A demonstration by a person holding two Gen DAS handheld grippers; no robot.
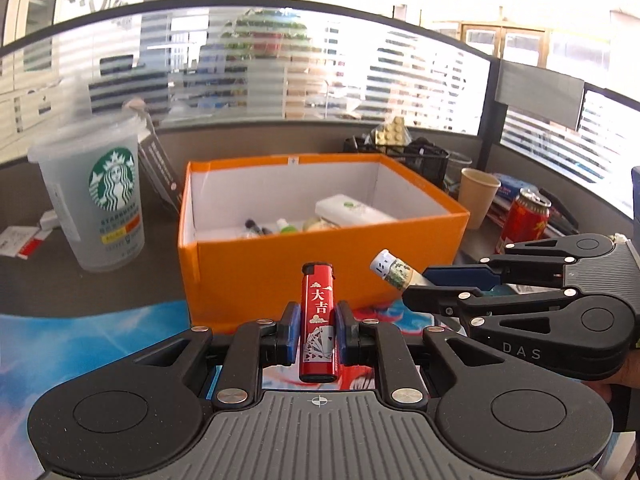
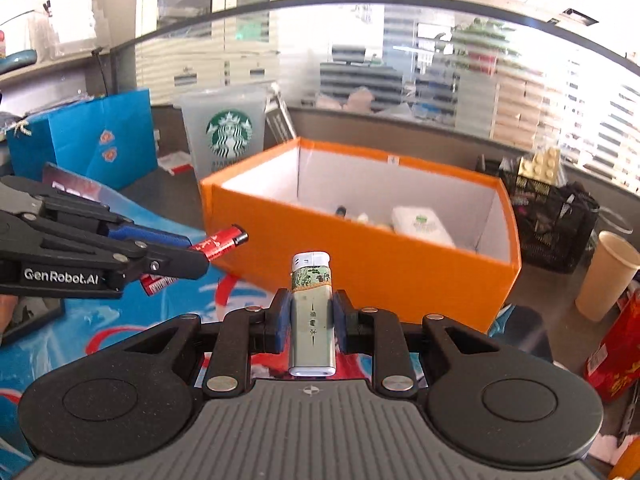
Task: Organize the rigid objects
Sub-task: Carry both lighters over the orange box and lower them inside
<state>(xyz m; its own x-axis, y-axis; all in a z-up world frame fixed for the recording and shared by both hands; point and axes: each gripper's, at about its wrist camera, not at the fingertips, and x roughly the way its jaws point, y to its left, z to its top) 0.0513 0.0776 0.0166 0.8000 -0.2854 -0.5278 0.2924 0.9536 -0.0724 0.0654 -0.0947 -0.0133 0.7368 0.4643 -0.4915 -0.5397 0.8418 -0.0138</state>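
Red lighter (image 1: 318,322) clamped in left gripper (image 1: 317,330).

Bright daylit desk, strong fisheye bend, blown-out corners

Daylight pours through the striped glass partition (image 1: 320,64) across the top of both frames, washing the upper right to near white in each view. The partition's rail bows into an arc, and the corners go dark at the lens edge. The orange box (image 2: 360,256) is evenly lit with a soft shadow inside its white walls. Near objects are sharp; the far office behind the glass is hazy.
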